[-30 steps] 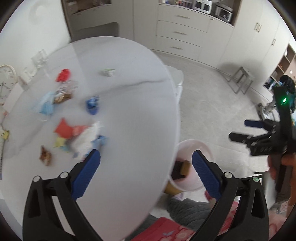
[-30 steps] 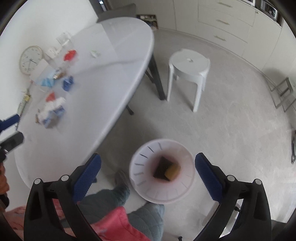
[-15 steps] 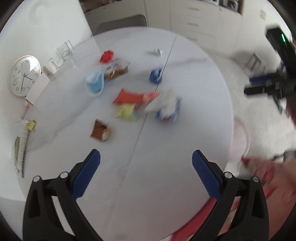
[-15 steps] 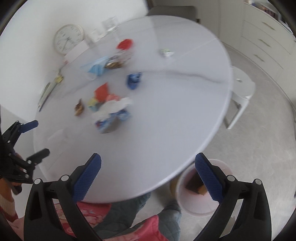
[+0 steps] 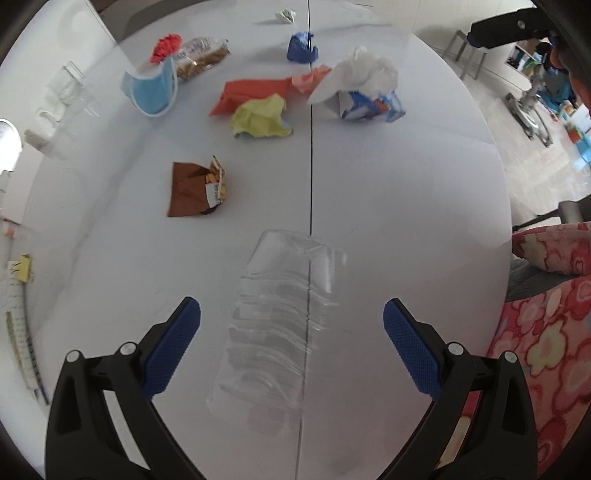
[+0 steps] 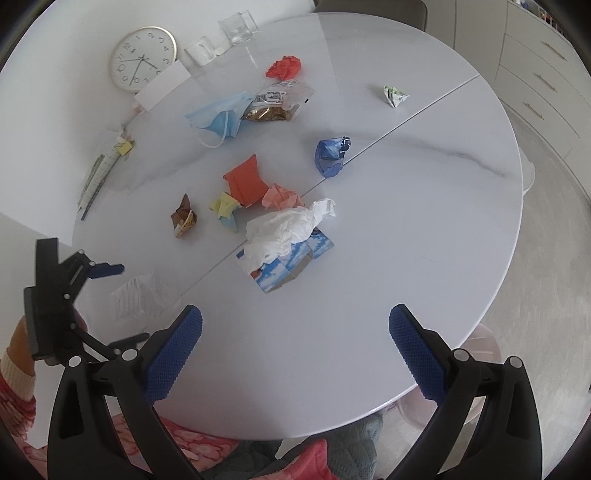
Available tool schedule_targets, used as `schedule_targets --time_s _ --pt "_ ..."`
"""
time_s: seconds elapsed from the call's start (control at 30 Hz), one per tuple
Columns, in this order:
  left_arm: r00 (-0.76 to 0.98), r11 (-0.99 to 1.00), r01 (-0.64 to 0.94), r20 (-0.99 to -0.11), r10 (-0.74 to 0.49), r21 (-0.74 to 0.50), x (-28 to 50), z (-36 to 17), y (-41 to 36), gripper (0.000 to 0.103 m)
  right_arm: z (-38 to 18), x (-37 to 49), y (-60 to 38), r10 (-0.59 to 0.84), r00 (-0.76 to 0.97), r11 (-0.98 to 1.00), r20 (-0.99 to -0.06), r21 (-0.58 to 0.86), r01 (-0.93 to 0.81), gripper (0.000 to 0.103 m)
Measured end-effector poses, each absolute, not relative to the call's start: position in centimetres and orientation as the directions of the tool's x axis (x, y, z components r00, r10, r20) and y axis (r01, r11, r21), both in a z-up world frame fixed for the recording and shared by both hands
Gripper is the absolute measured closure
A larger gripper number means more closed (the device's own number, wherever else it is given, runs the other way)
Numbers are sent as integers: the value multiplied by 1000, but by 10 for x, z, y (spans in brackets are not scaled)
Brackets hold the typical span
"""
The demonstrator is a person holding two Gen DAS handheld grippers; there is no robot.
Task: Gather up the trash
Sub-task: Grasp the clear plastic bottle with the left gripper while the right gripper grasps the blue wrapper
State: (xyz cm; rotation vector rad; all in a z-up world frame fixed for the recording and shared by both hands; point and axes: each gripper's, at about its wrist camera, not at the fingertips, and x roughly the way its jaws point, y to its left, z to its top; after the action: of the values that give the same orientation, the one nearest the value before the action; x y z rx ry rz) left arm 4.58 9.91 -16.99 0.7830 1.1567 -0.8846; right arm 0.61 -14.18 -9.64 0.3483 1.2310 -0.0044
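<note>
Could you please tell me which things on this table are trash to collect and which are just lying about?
Trash: clear tray, brown wrapper, yellow paper, orange paper, blue wad, mask, snack bag, red wad.

Lying about: clock, glasses, tissue box.

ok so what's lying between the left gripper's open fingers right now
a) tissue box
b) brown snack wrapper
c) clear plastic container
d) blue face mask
c: the clear plastic container lies on the table between the open fingers of the left gripper; the other three sit farther off.
</note>
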Motion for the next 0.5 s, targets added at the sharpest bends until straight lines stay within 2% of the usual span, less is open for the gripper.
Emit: schedule_targets --time_s 0.07,0.23,0.5 --pt "160 437 897 -970 -185 65 48 -174 101 10 -99 10 -139 175 333 948 -926 250 197 2" --pt "133 434 900 -976 -174 45 53 -187 107 37 -102 18 -139 168 325 943 -930 248 221 2" --pt "151 615 788 -962 -226 -21 66 -178 118 38 -110 43 -161 170 335 930 -927 263 256 2"
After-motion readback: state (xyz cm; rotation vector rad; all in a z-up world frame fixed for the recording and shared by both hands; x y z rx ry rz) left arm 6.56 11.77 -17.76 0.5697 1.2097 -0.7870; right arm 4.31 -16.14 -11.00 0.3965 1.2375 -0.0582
